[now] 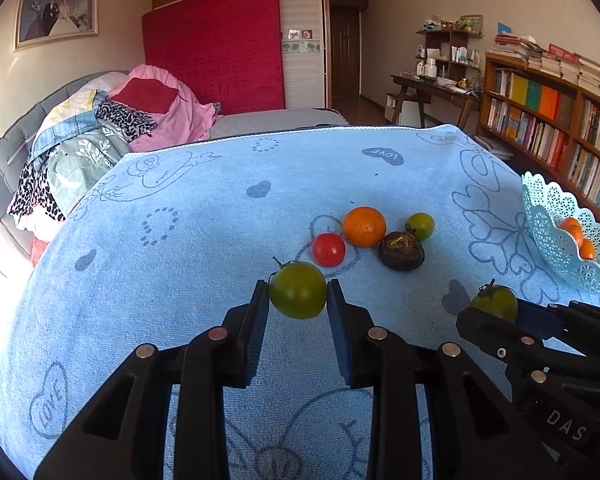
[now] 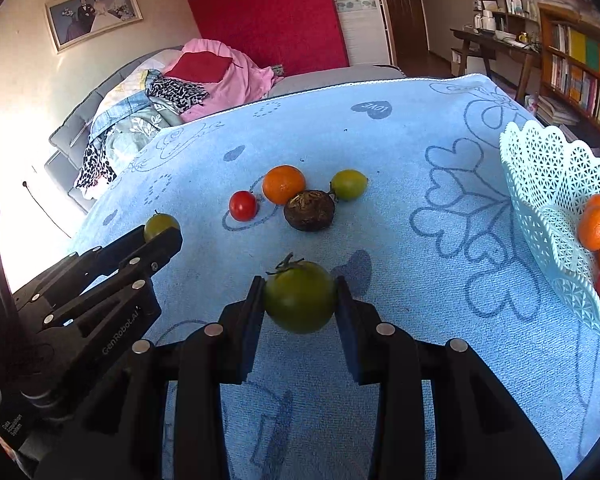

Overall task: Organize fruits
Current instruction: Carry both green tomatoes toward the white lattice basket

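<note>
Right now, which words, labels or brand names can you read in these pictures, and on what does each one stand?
"LOVE", upside down, in a dark heart printed on the blue towel.
"GenRobot.AI" on the left gripper, seen from the right wrist.
"DAS", then cut off, on the right gripper, seen from the left wrist.
White sticker on the left gripper: too small to read surely.
Book spines on the shelves: too small.

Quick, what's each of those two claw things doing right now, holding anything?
Left gripper: closed on a green tomato, lifted off the blue towel.
Right gripper: closed on another green tomato, also lifted.
</note>
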Demonstrator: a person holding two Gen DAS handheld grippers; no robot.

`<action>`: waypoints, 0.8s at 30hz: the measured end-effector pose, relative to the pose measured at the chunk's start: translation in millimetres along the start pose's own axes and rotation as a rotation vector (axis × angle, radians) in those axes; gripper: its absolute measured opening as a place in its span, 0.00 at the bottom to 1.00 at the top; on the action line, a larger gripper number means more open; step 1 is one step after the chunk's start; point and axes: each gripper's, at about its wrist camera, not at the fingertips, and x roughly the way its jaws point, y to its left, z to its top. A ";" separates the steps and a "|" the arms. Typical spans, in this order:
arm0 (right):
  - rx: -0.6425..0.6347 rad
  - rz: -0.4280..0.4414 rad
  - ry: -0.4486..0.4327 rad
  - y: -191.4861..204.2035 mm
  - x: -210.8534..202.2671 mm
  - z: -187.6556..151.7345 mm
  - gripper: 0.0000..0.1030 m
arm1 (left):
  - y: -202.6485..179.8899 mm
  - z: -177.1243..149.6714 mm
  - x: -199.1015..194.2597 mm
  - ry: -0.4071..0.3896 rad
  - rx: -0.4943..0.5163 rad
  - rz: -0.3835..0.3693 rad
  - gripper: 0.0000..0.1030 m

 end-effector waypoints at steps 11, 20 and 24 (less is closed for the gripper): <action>0.004 0.013 -0.045 -7.5 -31.1 -2.7 0.35 | -14.3 -1.0 -4.7 0.019 0.010 -0.059 0.29; 0.030 0.013 -0.109 -23.8 -61.2 -1.4 0.35 | -28.3 2.8 -16.2 0.009 0.022 -0.076 0.29; 0.049 0.003 -0.139 -36.1 -75.8 -1.1 0.35 | -41.0 6.1 -20.5 0.014 0.032 -0.113 0.29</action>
